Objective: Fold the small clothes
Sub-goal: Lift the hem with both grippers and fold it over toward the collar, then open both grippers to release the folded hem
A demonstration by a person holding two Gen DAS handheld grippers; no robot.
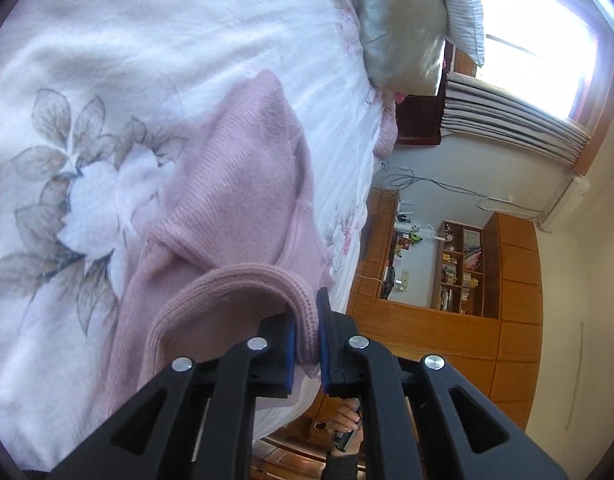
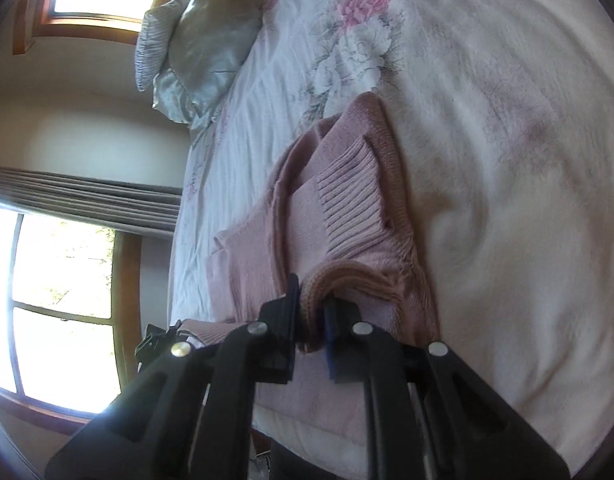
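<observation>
Both grippers pinch the near hem of a pink sweater lying on the bed.

The pink knit sweater (image 1: 243, 184) stretches away from both grippers across the floral bedspread (image 1: 107, 60), its long axis running from the near bed edge toward the pillows (image 1: 403, 28). The left gripper (image 1: 307, 340) is closed on a thick rolled edge; the right gripper (image 2: 310, 324) is likewise clamped on a bunched ribbed fold, with a ribbed cuff (image 2: 347, 196) lying just ahead (likely a sleeve already turned in). Neither arm looks nearer, so a fold would probably carry this edge forward over the body. The sweater's far end is hard to make out, the stretch between the grippers is hidden behind their frames, and the right view is partly blurred.
</observation>
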